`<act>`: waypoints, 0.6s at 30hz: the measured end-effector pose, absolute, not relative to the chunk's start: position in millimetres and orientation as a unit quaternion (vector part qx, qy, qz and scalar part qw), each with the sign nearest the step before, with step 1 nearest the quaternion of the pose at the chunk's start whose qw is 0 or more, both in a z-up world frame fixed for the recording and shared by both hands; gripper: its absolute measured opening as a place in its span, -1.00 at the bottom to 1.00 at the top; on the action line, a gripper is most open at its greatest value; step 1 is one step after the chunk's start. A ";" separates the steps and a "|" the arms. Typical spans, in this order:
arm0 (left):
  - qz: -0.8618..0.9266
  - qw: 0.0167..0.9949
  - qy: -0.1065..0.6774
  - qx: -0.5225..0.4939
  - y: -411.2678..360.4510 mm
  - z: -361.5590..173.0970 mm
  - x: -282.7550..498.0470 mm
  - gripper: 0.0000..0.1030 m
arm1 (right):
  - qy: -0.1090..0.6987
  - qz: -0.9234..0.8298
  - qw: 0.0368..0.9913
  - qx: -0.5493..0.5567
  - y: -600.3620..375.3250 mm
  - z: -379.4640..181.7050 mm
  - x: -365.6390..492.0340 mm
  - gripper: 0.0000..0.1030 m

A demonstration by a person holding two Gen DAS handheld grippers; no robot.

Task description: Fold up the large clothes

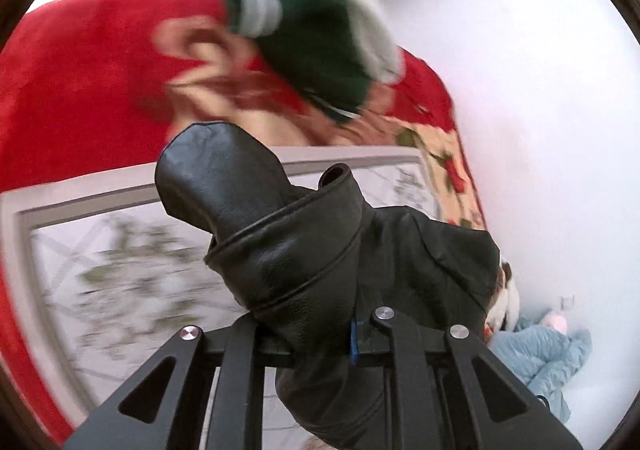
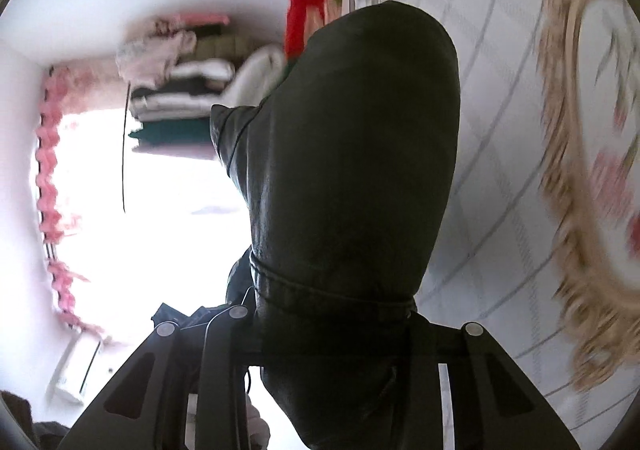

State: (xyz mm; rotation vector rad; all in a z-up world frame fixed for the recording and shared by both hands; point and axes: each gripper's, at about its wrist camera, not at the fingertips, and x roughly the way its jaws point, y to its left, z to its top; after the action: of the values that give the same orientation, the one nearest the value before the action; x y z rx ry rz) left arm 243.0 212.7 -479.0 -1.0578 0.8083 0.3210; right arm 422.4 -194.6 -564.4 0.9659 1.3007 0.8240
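1. My left camera gives me the red blanket [image 1: 80,62], blurred, with a green garment with a pale stripe [image 1: 304,46] and a white cloth [image 1: 356,2] lying on it. Nearer me is a white patterned sheet with a grey border [image 1: 132,258], and a pale blue garment [image 1: 548,358] sits on the white floor at the lower right. None of that blue piece shows on my right side.

2. My right camera shows something else instead: a stack of folded clothes [image 2: 188,90] against the far wall, a pink frilled curtain edge [image 2: 50,178] beside a glaring bright window, and a quilted cover with a tan floral border [image 2: 576,170] sweeping down the right.

3. I see no basket or bin; the only pile is that stack.

4. The black leather jacket [image 1: 304,250] fills the middle of both views, bunched and draped straight over each tool.

5. The left gripper [image 1: 320,346] has its jaws pressed nearly together, pinching a fold of the jacket.

6. The right gripper [image 2: 336,346] also seems clamped on the leather, though the jacket hides its fingertips, so I am less sure there.
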 end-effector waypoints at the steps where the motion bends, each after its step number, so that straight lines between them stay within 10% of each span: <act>1: 0.137 0.779 0.373 -0.486 203.0 -475.3 263.8 -0.75 | 0.558 0.352 0.621 0.423 -206.4 -559.1 436.4 -0.33; 11: 0.046 0.811 0.367 -0.454 91.9 -468.9 477.2 -0.75 | 0.483 0.331 0.671 0.455 -331.1 -532.4 597.9 -0.33; 18: 0.006 0.808 0.413 -0.420 6.7 -543.4 590.6 -0.74 | 0.492 0.294 0.649 0.500 -433.5 -626.2 697.8 -0.33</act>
State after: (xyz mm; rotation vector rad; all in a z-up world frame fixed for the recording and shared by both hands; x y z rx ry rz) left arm 590.6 6.7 -543.4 -0.8988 0.8835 0.0125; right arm 697.8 -433.5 -626.2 1.1365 1.1192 0.6670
